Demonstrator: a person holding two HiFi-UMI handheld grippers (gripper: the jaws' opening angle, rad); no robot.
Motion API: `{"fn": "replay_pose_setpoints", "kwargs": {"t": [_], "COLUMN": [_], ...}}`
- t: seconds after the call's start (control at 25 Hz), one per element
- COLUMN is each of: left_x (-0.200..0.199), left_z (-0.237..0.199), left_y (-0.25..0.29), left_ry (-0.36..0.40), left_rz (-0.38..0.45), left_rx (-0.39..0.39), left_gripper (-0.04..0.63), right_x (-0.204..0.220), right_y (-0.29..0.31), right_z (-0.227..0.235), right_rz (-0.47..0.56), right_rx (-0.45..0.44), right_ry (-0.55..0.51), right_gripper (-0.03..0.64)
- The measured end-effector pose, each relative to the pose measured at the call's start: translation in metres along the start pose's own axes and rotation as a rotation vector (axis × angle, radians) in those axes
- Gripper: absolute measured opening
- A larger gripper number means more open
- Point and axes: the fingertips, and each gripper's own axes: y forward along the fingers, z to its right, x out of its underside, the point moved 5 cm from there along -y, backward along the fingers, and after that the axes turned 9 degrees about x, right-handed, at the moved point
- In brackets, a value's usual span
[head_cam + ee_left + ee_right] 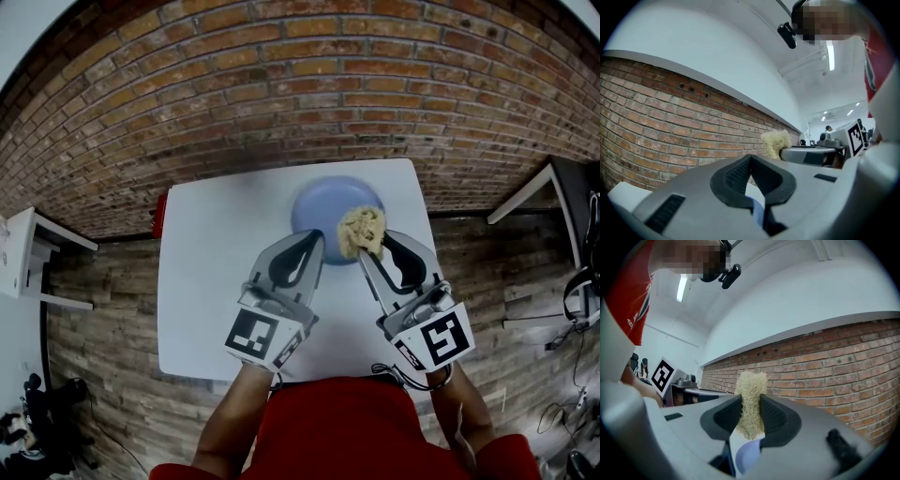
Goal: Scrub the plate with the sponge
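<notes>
Fingers [733, 176] of the left gripper [316, 237] closed tip to tip, with only a sliver of bench and blue showing through the gap behind the tips. Fingers [776, 420] of the right gripper [373, 245] clamped on a pale yellow, fibrous scrub sponge [362, 230], its tuft standing above the pads.

Round pale blue plate [323, 202] at upper centre of the head view, flat on the white square bench [206, 291], near its far edge. Sponge over the plate's lower right rim, covering that stretch. Left tips at the plate's lower left rim; contact there hard to judge. Both grippers side by side, close together, in front of the plate.

Around the bench: a small red object [160, 214] at its left edge, largely cut off. White shelf unit [28, 258] at far left. Dark-topped table with a white leg [553, 183] at far right, black cables [577, 300] below it. Brick wall [281, 84] across the top, wood-plank floor [103, 309] on both sides. Red garment [366, 431] at the bottom edge, hiding the near rim of the bench.
</notes>
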Motion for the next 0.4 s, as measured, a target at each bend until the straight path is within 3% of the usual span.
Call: {"fn": "replay_pose_setpoints", "kwargs": {"t": [0.4], "left_x": [0.0049], "left_z": [0.0004], "left_y": [0.0052], "left_ry": [-0.014], "left_rz": [-0.004], "left_rx": [-0.006], "left_gripper": [0.014], "right_x": [0.0027], "right_y": [0.0005], "right_z": [0.0062], "right_rz": [-0.007], "right_rx": [0.002], "right_ry": [0.005], "right_gripper": [0.118]}}
